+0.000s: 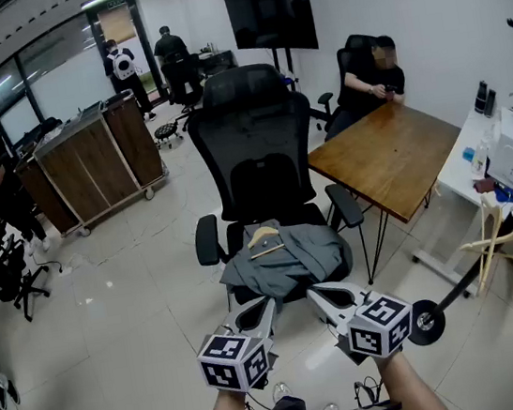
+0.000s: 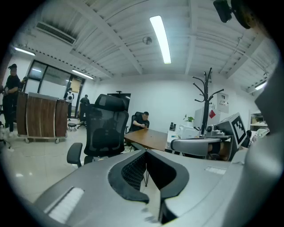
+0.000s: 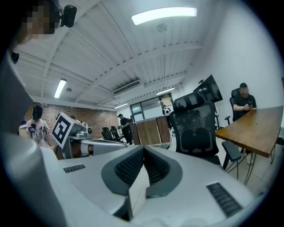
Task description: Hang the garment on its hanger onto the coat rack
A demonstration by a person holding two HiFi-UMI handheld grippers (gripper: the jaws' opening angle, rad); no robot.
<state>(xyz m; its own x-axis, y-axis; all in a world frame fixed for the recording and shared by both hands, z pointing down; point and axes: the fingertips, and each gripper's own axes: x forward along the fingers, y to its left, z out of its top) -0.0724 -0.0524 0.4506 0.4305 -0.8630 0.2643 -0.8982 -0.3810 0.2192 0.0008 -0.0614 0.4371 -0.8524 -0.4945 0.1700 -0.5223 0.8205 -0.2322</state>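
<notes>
Two grippers are in view, both closed and both empty. The left gripper (image 2: 145, 153) has its jaws drawn together tip to tip, with nothing between the ribbed pads (image 2: 133, 170). The right gripper (image 3: 142, 150) is in the same condition: jaws met at the tips and no item caught.

In the head view the two are held side by side at 6 o'clock. Their jaws point toward 12 o'clock and converge slightly. A marker cube sits behind each, and the person's forearms enter from the bottom edge.

The grey garment (image 1: 288, 259) lies crumpled on the seat of a black office chair (image 1: 253, 143), directly at 12 o'clock of the jaw tips. The tips are at its near edge, but contact cannot be confirmed. Its wooden hanger (image 1: 263, 239) lies on top of the cloth, toward the garment's 11 o'clock side.

The coat rack (image 2: 207, 95) is a black pole with branching hooks. It stands well apart from the garment, off at roughly 3 o'clock of the chair and beyond a wooden table (image 1: 392, 157). The table sits at 2 o'clock of the chair, with a person seated at its far side.
</notes>
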